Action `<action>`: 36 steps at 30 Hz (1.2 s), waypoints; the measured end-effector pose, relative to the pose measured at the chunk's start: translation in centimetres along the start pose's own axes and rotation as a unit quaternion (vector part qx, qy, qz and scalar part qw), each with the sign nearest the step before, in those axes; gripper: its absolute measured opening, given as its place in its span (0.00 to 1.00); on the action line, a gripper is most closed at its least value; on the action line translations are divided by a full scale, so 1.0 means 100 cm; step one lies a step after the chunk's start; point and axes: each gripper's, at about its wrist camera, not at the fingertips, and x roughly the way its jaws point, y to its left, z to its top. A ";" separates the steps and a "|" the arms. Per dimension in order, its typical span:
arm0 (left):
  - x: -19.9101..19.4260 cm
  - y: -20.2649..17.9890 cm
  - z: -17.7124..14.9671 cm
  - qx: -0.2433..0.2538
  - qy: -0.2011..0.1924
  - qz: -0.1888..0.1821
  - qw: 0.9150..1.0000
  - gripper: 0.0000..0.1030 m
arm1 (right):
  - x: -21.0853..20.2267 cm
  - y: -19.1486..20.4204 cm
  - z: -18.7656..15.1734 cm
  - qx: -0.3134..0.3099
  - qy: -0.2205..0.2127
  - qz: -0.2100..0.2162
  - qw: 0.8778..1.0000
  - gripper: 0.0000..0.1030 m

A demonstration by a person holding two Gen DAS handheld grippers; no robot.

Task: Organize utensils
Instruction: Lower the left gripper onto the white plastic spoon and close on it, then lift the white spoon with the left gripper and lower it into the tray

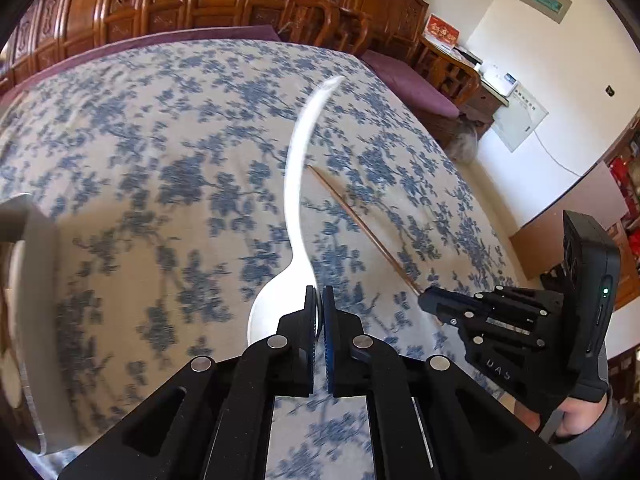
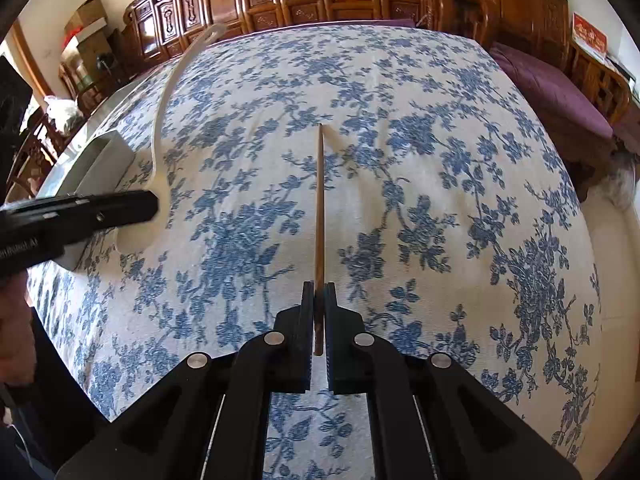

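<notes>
Left gripper (image 1: 319,300) clamped on white spoon (image 1: 294,184) bowel edge, handle sticking out over floral cloth (image 1: 140,160). Right gripper (image 2: 319,300) clamped on chopstick (image 2: 319,208). Grey tray (image 2: 100,160) at left.

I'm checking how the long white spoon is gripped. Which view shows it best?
The left wrist view: the long white spoon runs up the centre, its bowl edge pinched in the left tool. The right wrist view shows it at the left edge, bowl partly hidden.
</notes>
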 end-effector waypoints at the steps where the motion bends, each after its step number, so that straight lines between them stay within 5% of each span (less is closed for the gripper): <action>1: -0.005 0.003 -0.001 0.001 -0.002 0.004 1.000 0.02 | 0.000 0.003 0.000 -0.003 -0.001 0.000 1.000 0.06; 21: -0.099 0.097 -0.033 -0.023 -0.042 0.059 0.997 0.02 | -0.032 0.066 0.018 -0.044 -0.048 -0.033 0.997 0.05; 36: -0.109 0.145 -0.048 -0.029 -0.024 0.098 0.994 0.02 | -0.064 0.095 0.021 -0.052 -0.084 -0.050 0.994 0.05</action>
